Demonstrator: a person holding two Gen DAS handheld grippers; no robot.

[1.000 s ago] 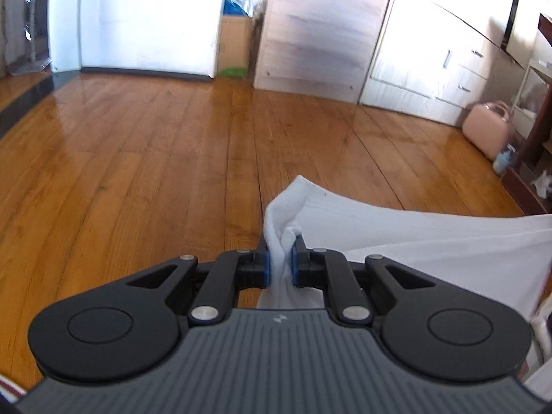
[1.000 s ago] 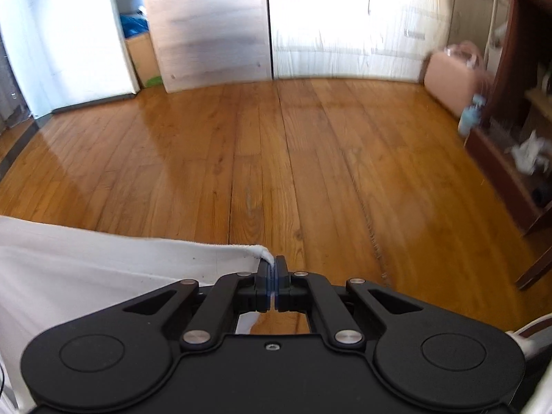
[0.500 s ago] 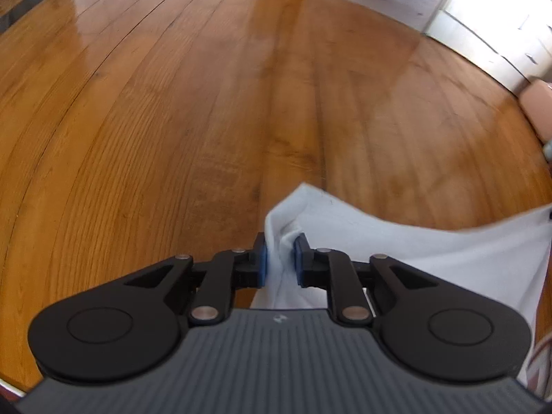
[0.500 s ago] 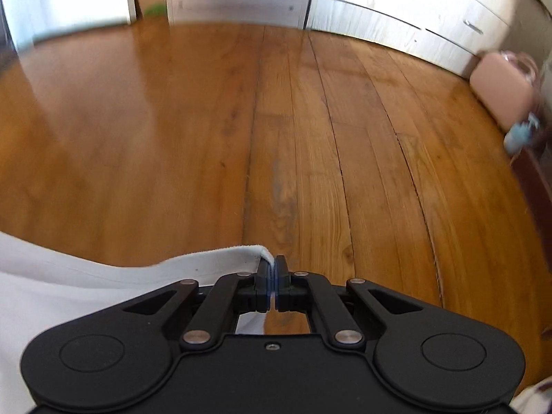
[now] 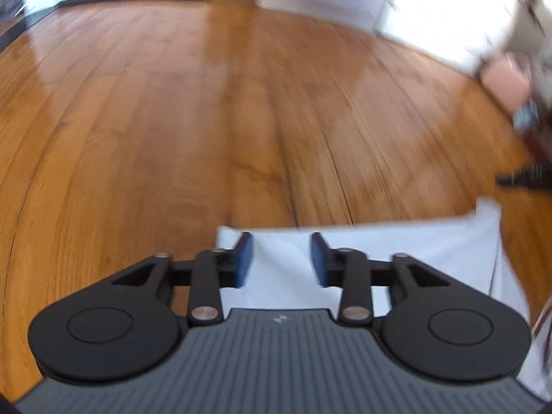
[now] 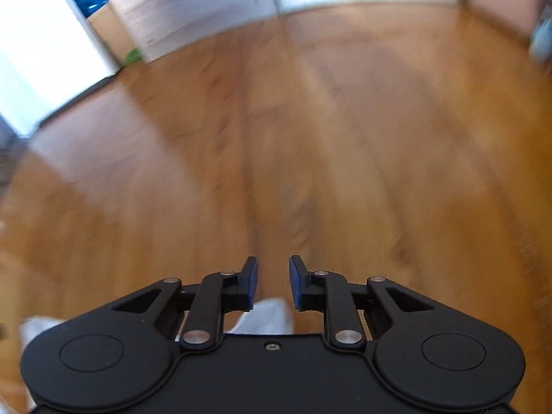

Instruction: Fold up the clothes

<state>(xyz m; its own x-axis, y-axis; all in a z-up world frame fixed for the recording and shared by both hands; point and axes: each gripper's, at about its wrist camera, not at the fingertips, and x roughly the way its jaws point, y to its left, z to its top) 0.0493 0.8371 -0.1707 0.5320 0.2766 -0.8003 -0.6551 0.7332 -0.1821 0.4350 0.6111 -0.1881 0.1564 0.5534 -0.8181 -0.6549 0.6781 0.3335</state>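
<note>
**Both grippers have let go of the cloth**

A moment ago each gripper was clamped on a corner of the white garment, holding it stretched above the floor. Now the left gripper [image 5: 281,258] has its fingers [image 5: 243,260] spread wide with nothing between them, and the right gripper [image 6: 273,283] is likewise parted and empty. The white garment [image 5: 414,252] has dropped and lies flat on the wooden floor [image 5: 207,120], its far edge running straight across just beyond the left fingers. That reads as a fold laid down and released; whether more folds are needed cannot be judged from here, since most of the garment is hidden under the gripper bodies.

The left wrist view shows far more of the cloth: a broad flat sheet reaching to the right, ending in a squared corner with what looks like a doubled layer at its right edge. The right wrist view shows only a small bunched scrap of white close below its fingers and another sliver at the lower left, then bare, blurred boards.

Farther off, the left view catches a pink case [image 5: 505,81] by the wall; the right view shows pale cabinets [image 6: 193,3].
</note>
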